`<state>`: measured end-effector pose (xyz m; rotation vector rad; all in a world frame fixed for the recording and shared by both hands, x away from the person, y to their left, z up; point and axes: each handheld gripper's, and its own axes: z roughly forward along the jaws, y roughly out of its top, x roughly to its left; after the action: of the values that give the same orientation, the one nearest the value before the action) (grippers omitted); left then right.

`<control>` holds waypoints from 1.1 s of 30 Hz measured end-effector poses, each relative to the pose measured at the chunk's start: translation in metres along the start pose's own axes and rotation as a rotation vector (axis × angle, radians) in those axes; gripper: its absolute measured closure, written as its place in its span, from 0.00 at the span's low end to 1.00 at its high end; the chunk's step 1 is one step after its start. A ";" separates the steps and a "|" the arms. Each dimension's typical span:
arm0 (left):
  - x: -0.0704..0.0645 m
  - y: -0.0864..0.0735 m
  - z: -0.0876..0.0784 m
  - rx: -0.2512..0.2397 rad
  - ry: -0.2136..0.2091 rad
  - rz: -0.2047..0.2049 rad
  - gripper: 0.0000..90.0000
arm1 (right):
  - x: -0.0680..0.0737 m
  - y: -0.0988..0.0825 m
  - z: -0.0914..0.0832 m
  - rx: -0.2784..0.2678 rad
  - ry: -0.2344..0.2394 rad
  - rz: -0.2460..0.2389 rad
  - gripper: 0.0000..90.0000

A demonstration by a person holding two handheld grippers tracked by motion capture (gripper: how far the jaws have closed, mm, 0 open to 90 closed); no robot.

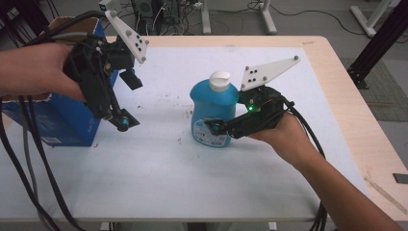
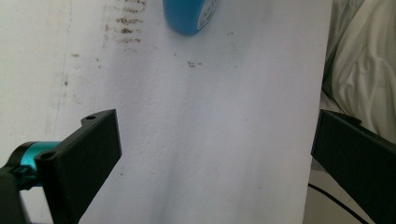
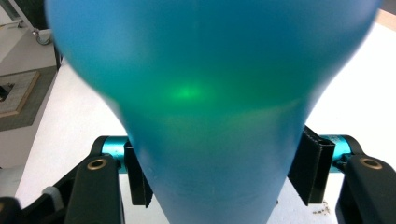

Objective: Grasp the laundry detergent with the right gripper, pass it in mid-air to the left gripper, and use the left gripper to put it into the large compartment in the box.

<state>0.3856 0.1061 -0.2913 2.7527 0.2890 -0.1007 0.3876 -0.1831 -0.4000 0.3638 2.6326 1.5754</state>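
Right gripper [image 1: 217, 127] is pinching the blue bottle [image 1: 214, 111] for me, its jaws pressing on the sides of the narrowing part of the body, as I am seeing up close in the right gripper view, where the bottle [image 3: 210, 107] is rising between the two black pads [image 3: 312, 164]. A green glow is reflecting off the plastic there. My right hand [image 1: 284, 134] is coming in from the lower right and holding the tool roughly level, with its grey three-cornered plate [image 1: 267, 72] sticking up just behind the bottle's white cap [image 1: 220, 81]. The bottle is standing upright near the middle of the white table mat [image 1: 192, 183], label facing me.

Farther off to the left, I am holding the left gripper [image 1: 126, 101] raised above the mat, well apart from the bottle, jaws spread wide with nothing between them. Just behind it, a blue cardboard box [image 1: 62, 122] is sitting at the table's left edge.
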 end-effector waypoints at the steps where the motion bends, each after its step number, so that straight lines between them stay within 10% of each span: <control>1: 0.000 0.000 0.000 0.000 0.001 0.000 0.02 | 0.000 0.000 0.000 -0.003 0.000 -0.003 0.43; 17: 0.000 0.003 -0.002 -0.018 -0.006 -0.012 0.02 | 0.008 0.001 0.001 -0.011 -0.044 -0.072 0.53; 33: -0.009 0.037 -0.023 0.002 0.003 0.049 0.02 | 0.007 0.040 -0.013 0.047 0.050 -0.125 0.52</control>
<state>0.3854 0.0790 -0.2561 2.7606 0.2228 -0.0838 0.3852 -0.1742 -0.3588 0.1609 2.6744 1.5069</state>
